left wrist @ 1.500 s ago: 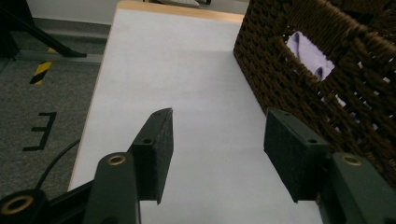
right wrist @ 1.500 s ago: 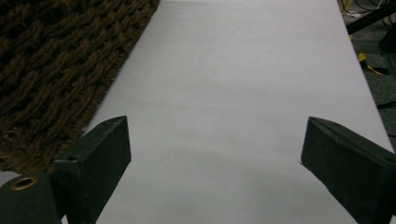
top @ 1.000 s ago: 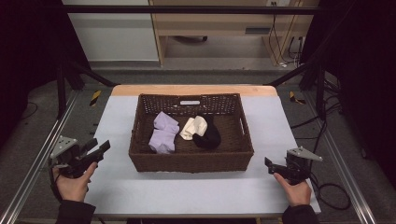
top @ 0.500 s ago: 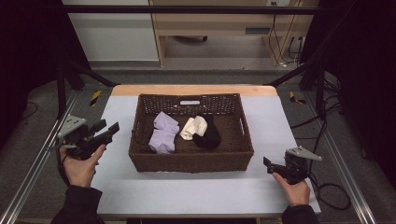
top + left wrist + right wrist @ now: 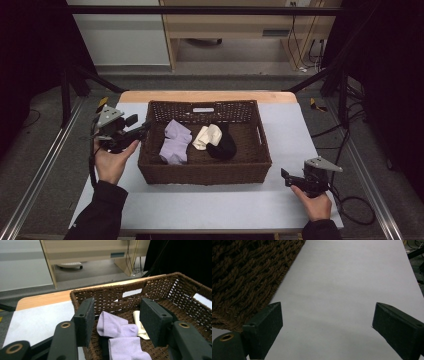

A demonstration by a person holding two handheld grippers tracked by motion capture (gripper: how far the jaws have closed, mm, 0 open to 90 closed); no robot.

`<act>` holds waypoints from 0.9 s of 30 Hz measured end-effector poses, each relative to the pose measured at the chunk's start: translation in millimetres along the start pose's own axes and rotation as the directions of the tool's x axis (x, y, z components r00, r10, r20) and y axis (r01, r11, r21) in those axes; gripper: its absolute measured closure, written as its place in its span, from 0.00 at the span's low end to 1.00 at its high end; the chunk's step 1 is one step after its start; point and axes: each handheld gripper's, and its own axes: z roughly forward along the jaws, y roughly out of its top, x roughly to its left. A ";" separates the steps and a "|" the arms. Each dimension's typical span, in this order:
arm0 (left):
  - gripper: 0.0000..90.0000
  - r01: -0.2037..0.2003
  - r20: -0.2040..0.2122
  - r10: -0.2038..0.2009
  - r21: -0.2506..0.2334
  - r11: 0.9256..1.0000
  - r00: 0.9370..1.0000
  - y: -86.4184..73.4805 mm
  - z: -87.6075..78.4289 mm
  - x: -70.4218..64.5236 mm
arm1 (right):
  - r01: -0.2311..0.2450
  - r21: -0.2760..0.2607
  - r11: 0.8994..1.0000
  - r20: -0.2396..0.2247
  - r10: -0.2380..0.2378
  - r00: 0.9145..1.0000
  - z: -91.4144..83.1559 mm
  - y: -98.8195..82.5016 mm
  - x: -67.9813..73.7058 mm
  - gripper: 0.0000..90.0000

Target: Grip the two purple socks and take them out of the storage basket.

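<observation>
Left gripper is held above the basket, at its left wall, jaws apart w/ nothing between them, aimed in over the rim. In the left gripper view the purple sock lies on the basket floor just past the pads, not touched. Cream sock sits right of the purple one, black sock touching the cream. Right gripper rests low on the mat off the basket's front right corner, jaws wide apart, empty.
</observation>
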 end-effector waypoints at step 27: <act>0.51 -0.060 -0.018 0.062 0.114 0.992 0.998 -3.2 82.1 -22.5 | 0.021 0.001 1.000 -0.003 -0.021 1.000 0.7 -0.1 0.3 0.11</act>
